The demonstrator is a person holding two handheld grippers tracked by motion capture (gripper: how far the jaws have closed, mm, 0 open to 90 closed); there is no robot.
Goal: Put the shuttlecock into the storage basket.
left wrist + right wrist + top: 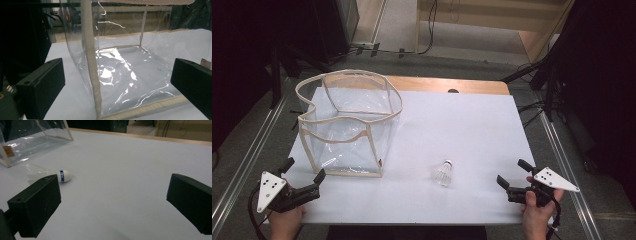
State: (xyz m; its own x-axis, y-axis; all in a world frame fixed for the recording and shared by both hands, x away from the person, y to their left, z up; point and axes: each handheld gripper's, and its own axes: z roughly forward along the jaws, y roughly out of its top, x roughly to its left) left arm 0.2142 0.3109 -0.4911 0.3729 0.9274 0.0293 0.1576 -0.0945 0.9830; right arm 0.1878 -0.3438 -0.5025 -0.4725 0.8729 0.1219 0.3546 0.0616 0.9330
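Observation:
A clear plastic bag (346,125) with cream edging stands open-topped at the left of the white table (462,125). A white shuttlecock (443,173) lies on its side right of the bag, cork end away from me. My left gripper (303,171) rests open near the table's front left corner, jaws wide, facing the bag's (120,70) front corner seam. My right gripper (510,173) sits open at the front right, nothing between its jaws. In the right gripper view the shuttlecock (50,175) lies ahead, partly behind one jaw, its cork banded in blue.
The table's wooden far edge (447,85) shows beyond the white top. Dark stands (552,75) and cables ring the table on the floor. A small tag (7,151) sits on the bag's lower corner.

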